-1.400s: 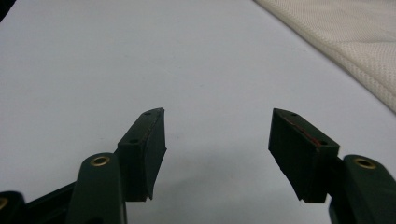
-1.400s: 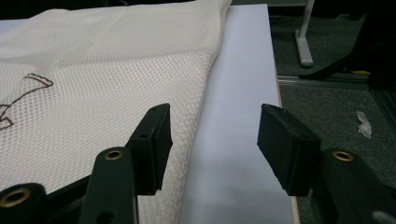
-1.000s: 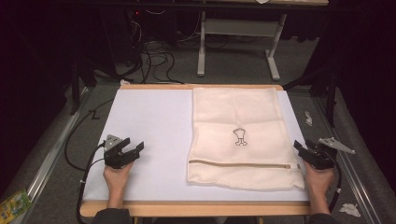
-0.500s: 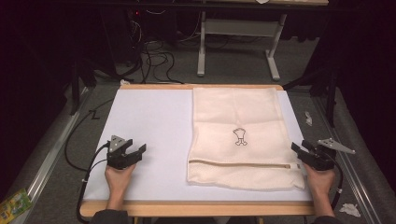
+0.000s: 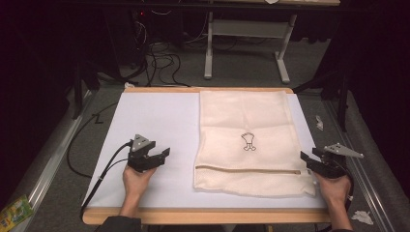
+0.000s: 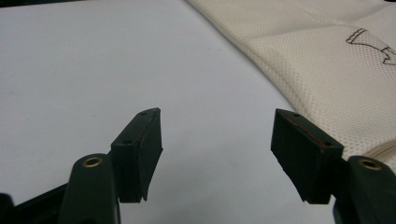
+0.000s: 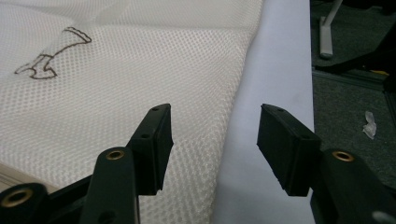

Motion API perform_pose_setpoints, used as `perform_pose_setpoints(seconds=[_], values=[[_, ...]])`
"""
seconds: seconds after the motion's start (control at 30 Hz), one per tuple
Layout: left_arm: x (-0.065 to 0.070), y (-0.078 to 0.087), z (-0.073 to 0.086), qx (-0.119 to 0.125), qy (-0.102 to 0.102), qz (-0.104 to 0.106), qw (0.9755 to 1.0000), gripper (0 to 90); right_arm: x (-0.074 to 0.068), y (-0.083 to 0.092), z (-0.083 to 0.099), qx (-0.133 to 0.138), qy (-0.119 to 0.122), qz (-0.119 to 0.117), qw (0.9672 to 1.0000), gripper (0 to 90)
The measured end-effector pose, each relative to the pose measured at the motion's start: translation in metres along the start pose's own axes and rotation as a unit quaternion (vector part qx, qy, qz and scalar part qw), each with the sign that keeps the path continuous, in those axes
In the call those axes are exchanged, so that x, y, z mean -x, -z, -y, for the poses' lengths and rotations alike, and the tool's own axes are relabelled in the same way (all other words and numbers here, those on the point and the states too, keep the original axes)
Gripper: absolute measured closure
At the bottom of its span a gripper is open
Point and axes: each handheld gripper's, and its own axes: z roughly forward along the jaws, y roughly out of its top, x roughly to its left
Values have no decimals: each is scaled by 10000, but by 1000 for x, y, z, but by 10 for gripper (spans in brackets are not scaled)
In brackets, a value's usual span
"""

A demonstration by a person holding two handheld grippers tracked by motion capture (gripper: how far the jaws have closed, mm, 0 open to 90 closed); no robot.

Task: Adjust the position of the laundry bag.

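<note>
Both your grippers gape wide, empty. Slide the right gripper [image 5: 306, 159] onto the mesh laundry bag [image 5: 246, 135] edge. Bring the left gripper [image 5: 157, 155] closer.

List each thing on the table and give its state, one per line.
Mesh bag: lying flat, zip near the person, apparently closed.
Left gripper: jaws open, empty, left of the bag, clear of it.
Right gripper: jaws open, empty, at the bag's right edge.
Table mat: flat, white.

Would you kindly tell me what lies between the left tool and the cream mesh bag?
Nothing: in the high view, bare white table surface separates the left tool from the mesh bag.
</note>
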Motion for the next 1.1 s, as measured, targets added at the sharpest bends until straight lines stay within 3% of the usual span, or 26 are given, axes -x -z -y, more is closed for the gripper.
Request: perform_pose_setpoints(seconds=[0.13, 0.47, 0.53, 0.67, 0.83, 0.87, 1.1], values=[[10, -7, -9, -189, 99, 221, 9995, 369, -2, 2, -6, -64, -86, -70, 9999, 481], [37, -29, -22, -428, -125, 361, 9984, 362, -6, -3, -15, -293, -98, -22, 9995, 504], [43, -36, -23, -467, -71, 473, 9978, 360, -7, -6, -15, -428, -126, -81, 9990, 504], [53, -45, -22, -602, -164, 463, 9970, 353, -9, -10, -16, -556, -118, -66, 9984, 501], [61, -54, -26, -720, -166, 464, 9962, 348, -8, -18, -20, -688, -124, 17, 9976, 485], [62, -56, -27, -709, -86, 531, 9960, 347, -8, -22, -21, -773, -110, 48, 9969, 484], [72, -80, -31, -1005, -150, 435, 9939, 347, -5, -32, -29, -1026, -33, 169, 9946, 473]])
